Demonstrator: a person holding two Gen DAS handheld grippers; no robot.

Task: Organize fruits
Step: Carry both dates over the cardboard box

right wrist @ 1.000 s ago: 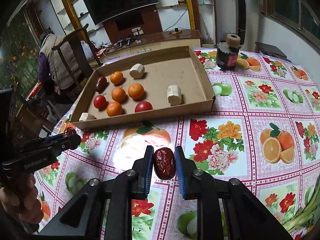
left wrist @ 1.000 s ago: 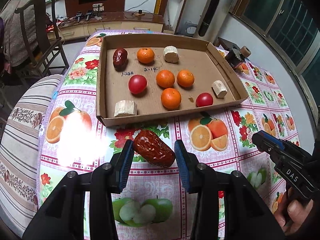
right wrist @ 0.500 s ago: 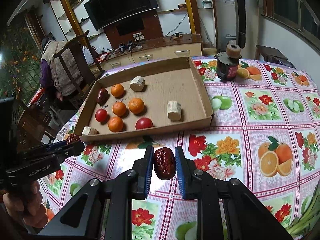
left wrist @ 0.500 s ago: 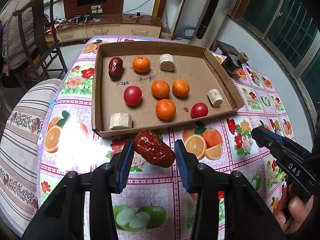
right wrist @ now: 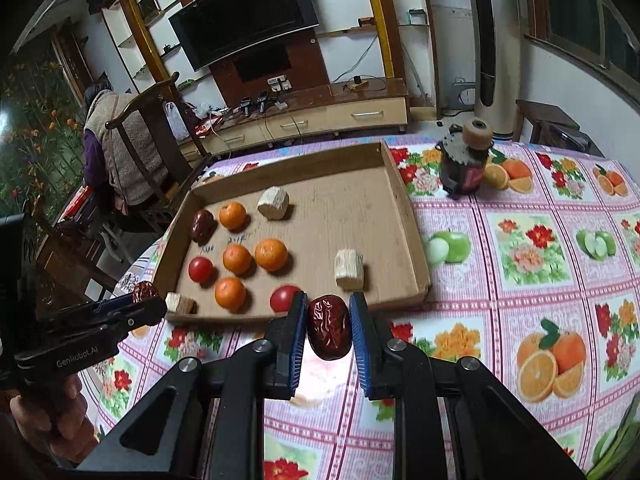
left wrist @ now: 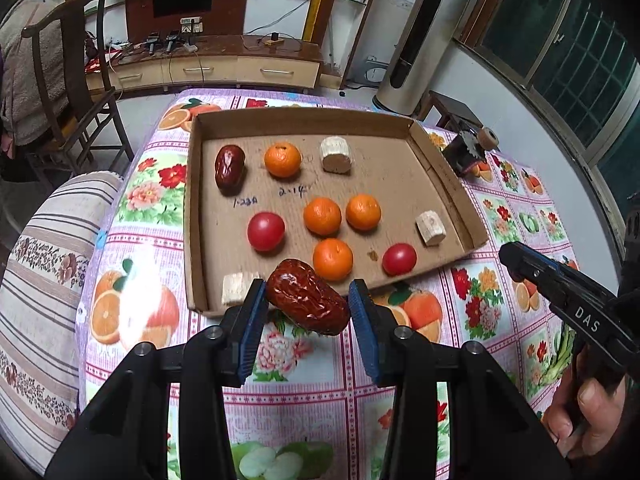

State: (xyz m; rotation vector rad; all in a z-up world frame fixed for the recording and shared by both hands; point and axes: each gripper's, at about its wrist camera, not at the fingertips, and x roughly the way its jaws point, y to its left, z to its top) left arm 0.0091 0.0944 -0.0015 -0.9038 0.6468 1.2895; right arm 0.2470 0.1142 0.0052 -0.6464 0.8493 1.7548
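My left gripper [left wrist: 308, 312] is shut on a dark red date [left wrist: 306, 302], held in the air near the front wall of the cardboard tray [left wrist: 444, 176]. My right gripper [right wrist: 329, 330] is shut on a second red date [right wrist: 329, 332], also lifted before the tray's [right wrist: 404, 216] front wall. In the tray lie a third date [left wrist: 229, 166], several oranges [left wrist: 322, 216], two red tomatoes [left wrist: 266, 231] and pale cut chunks [left wrist: 336, 155]. The left gripper also shows at the left of the right wrist view [right wrist: 146, 300], and the right gripper at the right of the left wrist view [left wrist: 512, 256].
A dark jar with a tan lid [right wrist: 466, 160] stands on the fruit-patterned tablecloth [right wrist: 520, 248] right of the tray. A wooden chair [left wrist: 72, 92] stands at the table's far left, with a person beside it. Green vegetables [left wrist: 560, 360] lie at the near right edge.
Both grippers have risen and moved toward the tray with their dates still held. The tray now looks smaller and farther below.
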